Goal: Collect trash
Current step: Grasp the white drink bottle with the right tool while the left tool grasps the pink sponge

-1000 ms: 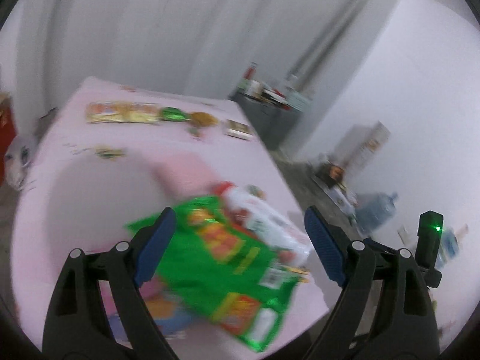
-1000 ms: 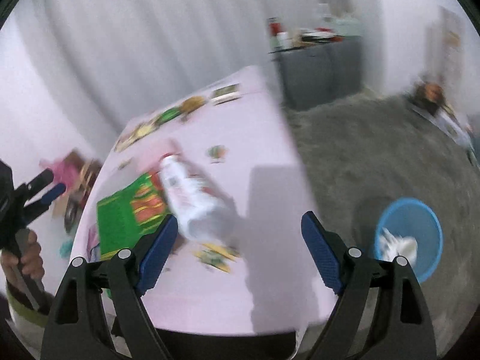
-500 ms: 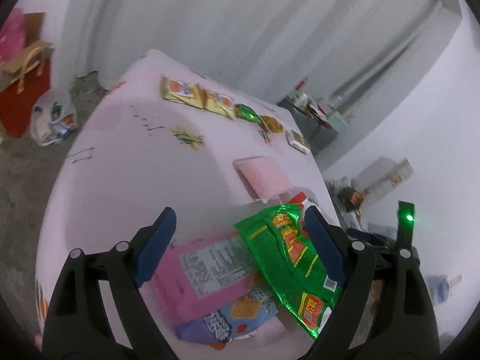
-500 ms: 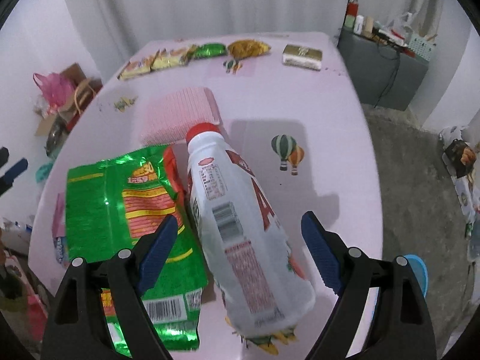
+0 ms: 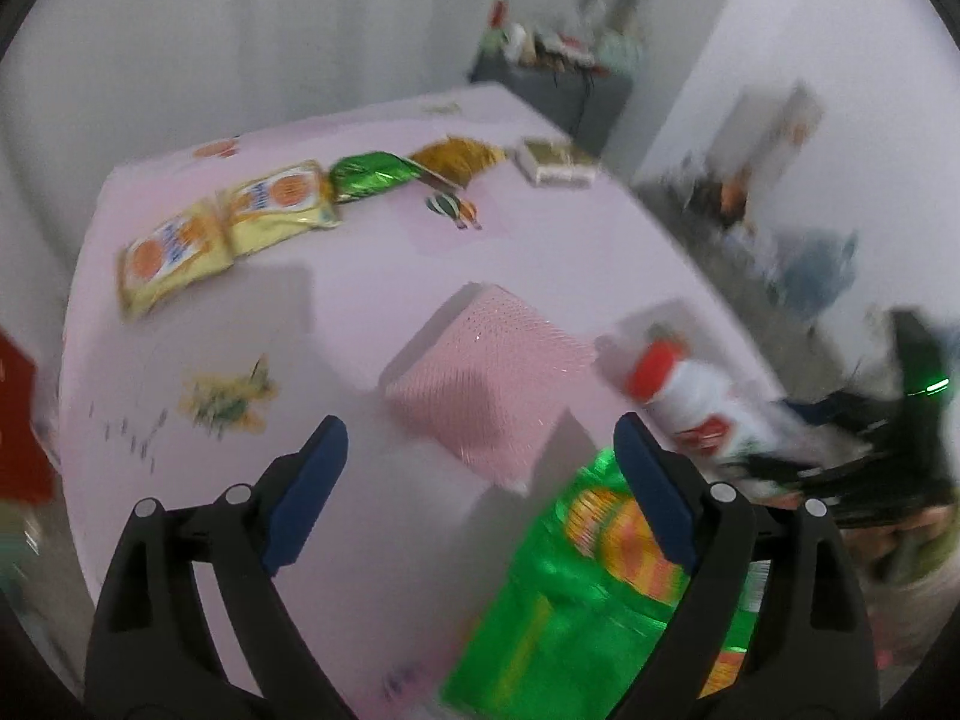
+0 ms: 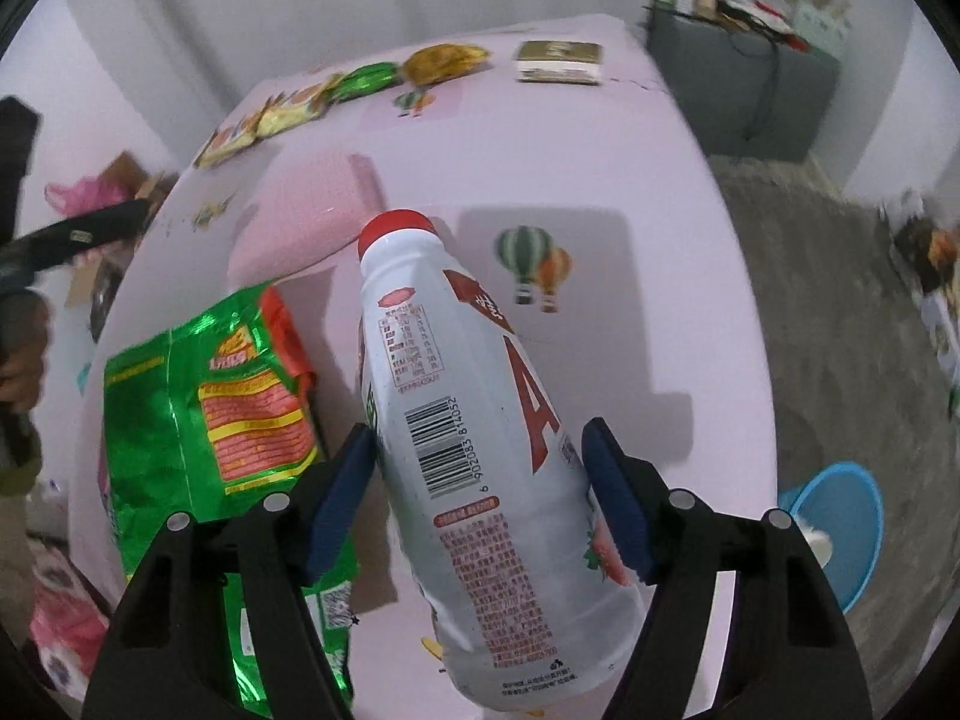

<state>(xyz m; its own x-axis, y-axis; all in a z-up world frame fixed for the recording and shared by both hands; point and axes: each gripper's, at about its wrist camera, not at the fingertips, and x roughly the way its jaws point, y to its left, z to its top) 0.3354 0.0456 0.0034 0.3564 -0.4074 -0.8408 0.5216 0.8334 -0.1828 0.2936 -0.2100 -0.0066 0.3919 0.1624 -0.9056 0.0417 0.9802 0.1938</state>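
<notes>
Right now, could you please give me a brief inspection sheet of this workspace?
Surface: pink tablecloth with balloon prints.
Job's things: white plastic bottle with red cap lying beside green foil snack bag.
Clutter: yellow snack packets, pink mesh pad, gold box.
Grippers: right gripper straddles the bottle, contact unclear; left gripper open, empty.
Cables: one on grey cabinet.
Surroundings: blue bin on floor.
</notes>
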